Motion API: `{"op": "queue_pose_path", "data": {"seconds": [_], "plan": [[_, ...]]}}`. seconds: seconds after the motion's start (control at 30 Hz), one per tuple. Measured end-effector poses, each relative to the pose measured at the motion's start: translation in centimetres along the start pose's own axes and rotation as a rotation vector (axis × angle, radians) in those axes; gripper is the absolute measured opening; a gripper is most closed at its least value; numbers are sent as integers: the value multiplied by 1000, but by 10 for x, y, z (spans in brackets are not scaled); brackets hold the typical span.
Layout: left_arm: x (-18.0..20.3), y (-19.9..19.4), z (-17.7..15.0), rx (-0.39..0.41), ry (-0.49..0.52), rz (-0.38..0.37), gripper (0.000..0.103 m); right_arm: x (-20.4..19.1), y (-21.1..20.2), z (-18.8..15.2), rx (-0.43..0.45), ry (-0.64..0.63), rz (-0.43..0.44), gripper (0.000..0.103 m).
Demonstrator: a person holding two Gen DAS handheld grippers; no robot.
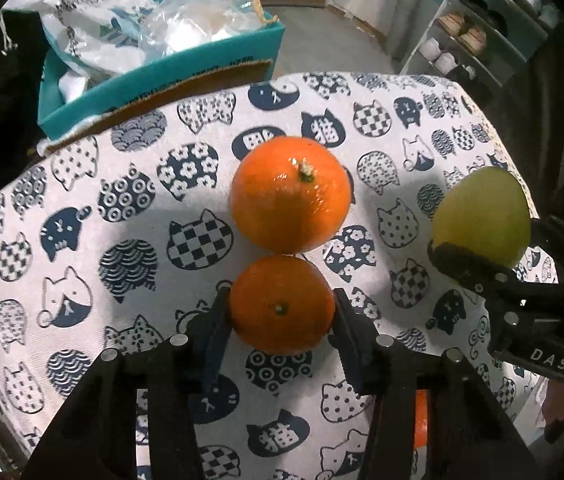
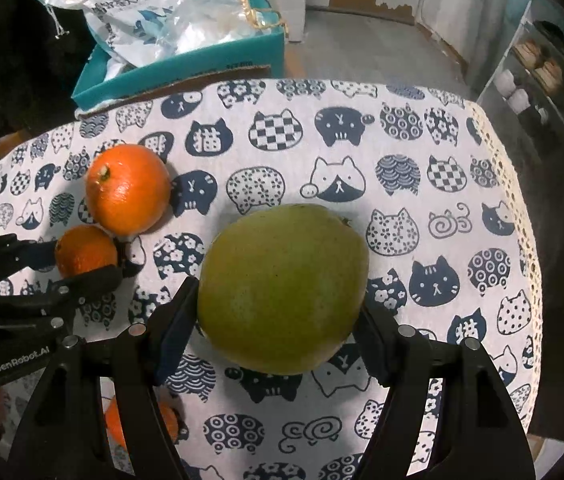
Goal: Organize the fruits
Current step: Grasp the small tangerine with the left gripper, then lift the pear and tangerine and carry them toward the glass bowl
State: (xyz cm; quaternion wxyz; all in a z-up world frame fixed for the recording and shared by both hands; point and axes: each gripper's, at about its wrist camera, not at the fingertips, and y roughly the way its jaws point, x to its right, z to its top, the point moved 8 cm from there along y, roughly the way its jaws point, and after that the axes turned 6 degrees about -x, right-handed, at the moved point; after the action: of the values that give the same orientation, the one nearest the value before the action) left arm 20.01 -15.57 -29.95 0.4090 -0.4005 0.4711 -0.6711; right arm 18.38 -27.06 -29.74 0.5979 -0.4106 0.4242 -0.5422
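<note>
Left wrist view — left gripper jaws clamping small orange, right gripper jaws clamping green fruit.

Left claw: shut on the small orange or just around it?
Shut on it: the left claw has both fingers pressed against the small orange, which sits beside the bigger orange.

Two bright orange fruits and a yellow-green fruit sit on a white cloth printed with navy cat heads in checks, flowers, rings and waves. Beyond the black tools stands a teal box.
</note>
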Motion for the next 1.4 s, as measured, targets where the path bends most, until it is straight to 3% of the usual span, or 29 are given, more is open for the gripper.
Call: {"op": "queue_pose_path", "data": {"seconds": [0.4,1.4], "plan": [[4,-55,-4,104,20,44,49,-14,-42,6,85,-24,19,72],[10,-186,-46,284,5,39,49,-66,-167,4,309,-122,90,72]]}}
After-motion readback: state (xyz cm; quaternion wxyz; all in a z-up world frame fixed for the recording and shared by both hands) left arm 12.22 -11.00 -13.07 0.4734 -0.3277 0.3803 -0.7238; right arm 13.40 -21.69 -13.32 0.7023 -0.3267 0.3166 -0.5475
